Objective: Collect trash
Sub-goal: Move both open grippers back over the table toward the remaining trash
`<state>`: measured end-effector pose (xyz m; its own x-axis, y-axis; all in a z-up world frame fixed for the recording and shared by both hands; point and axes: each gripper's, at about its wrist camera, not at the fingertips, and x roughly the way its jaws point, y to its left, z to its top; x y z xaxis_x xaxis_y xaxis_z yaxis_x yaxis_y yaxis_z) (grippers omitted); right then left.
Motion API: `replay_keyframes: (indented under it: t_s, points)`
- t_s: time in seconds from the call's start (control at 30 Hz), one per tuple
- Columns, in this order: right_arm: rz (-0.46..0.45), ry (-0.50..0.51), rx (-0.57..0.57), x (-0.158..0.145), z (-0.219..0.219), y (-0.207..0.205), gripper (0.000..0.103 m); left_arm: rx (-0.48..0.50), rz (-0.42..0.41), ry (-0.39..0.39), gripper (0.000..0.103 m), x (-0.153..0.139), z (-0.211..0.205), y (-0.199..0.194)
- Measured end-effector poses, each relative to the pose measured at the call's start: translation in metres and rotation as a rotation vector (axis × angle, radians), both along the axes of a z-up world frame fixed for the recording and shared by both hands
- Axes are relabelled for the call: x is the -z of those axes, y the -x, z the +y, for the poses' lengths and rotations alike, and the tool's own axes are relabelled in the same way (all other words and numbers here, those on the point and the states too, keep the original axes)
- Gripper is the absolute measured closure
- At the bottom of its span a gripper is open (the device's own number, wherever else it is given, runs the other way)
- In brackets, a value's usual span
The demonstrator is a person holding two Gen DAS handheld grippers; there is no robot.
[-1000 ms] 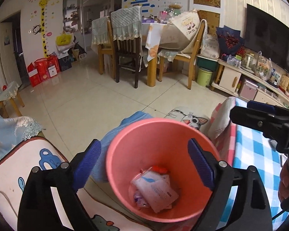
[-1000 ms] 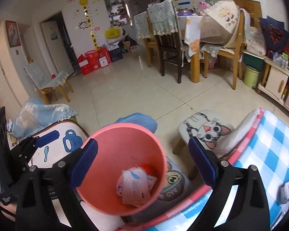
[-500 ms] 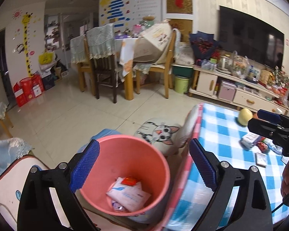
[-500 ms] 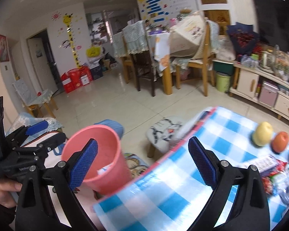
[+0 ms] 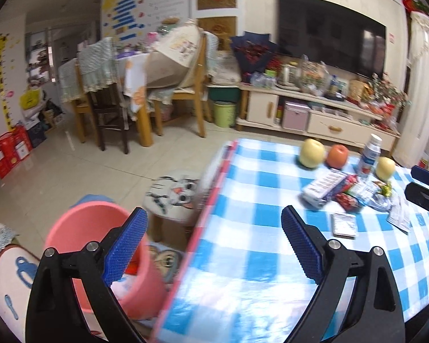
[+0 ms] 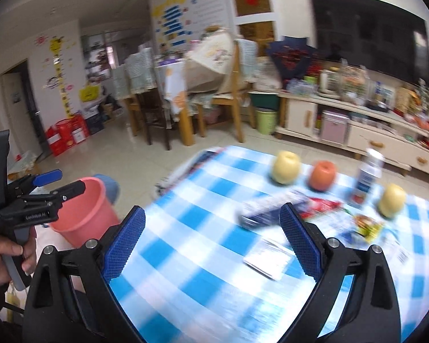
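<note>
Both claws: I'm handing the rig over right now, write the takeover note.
Left claw: open, empty, over the table edge.
Right claw: open, empty, above the checked tablecloth.
Pink bin: on the floor left of the table, some trash already inside.
Left to collect: silver packet, blue-white box, red wrapper and other wrappers near the fruit. Whether the bottle is trash is unclear.
</note>
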<state>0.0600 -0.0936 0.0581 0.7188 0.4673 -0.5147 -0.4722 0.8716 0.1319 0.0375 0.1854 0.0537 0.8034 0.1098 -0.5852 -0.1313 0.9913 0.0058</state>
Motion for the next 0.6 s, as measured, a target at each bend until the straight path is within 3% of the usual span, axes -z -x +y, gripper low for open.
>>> replay_keyframes:
  t_s: [0.37,0.6]
  points:
    - [0.06,0.031,0.221,0.057,-0.132,-0.001,0.008,0.217,0.069,-0.009,0.009,0.059,-0.132,-0.053]
    - [0.118,0.016,0.271,0.099,-0.176,-0.011,0.008,0.316,0.113,-0.101,0.009,0.101,-0.211,-0.089]
